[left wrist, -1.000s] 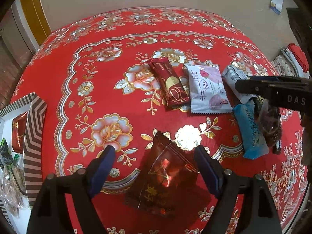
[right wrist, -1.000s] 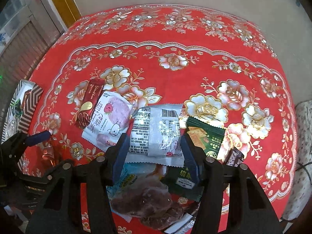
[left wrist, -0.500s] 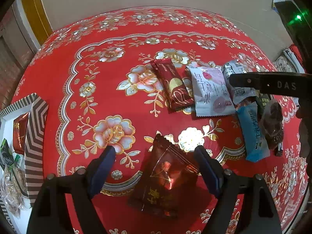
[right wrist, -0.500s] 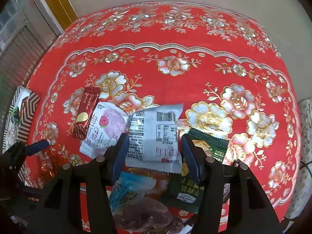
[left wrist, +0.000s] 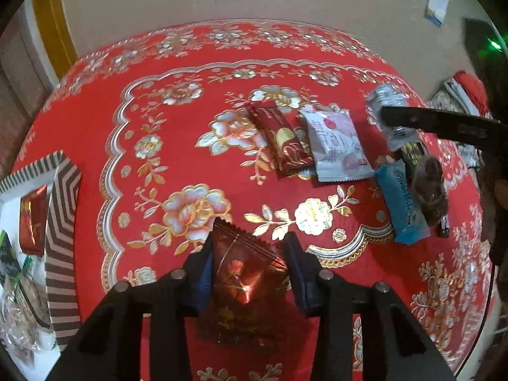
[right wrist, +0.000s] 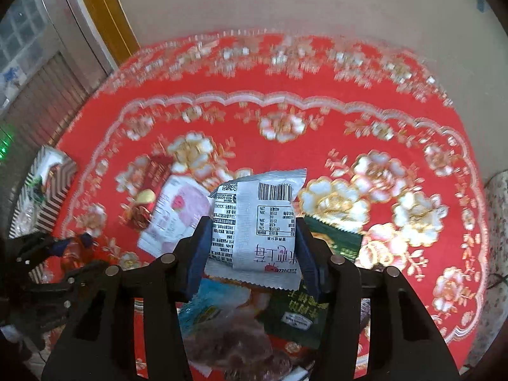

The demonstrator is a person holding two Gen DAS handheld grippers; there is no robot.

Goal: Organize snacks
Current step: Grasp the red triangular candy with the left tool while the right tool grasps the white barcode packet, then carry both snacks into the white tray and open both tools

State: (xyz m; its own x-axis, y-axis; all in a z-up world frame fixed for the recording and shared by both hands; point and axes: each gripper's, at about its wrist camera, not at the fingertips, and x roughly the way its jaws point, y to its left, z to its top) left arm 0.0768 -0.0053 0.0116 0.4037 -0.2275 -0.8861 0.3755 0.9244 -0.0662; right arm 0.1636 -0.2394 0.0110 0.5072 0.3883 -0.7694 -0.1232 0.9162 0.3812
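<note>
**Both grippers closed on one snack packet each**

Inventory, left wrist view:
- One translucent red packet point(left wrist: 246, 273), crinkled foil-like film with a serrated top edge, between the fingers of the left gripper point(left wrist: 249, 273).
- One dark red bar wrapper point(left wrist: 281, 139), long and narrow, with gold print, flat on the worktop point(left wrist: 177, 120).
- One white-and-pink pillow packet point(left wrist: 338, 146), just beside the bar wrapper and overlapping its edge.
- One blue packet point(left wrist: 403, 203), oblong, lying well to the right.
- One clear bag of brown pieces point(left wrist: 428, 187), touching the blue packet.
- One striped box point(left wrist: 60, 228) at the left edge, open-topped, zigzag-patterned wall, with several packets inside; their count cannot be told.

Inventory, right wrist view:
- One silver-white packet point(right wrist: 257, 225), smooth film, barcode and printed table facing the camera, between the fingers of the right gripper point(right wrist: 252, 250).
- Two green packets, one at point(right wrist: 336, 241) and one at point(right wrist: 295, 317), partly hidden below the fingers.

Worktop covering: glossy red cloth with gold and white flowers and a scalloped border.

Gripper state:
- Left: blue-padded fingers point(left wrist: 203, 273) press both sides of the translucent red packet, which buckles between them. Gripper angled down toward the worktop.
- Right: fingers point(right wrist: 198, 254) clamp the silver-white packet at its sides; the packet stands raised above the pile of snacks. In the left wrist view this gripper appears as a dark bar entering from the right.
</note>
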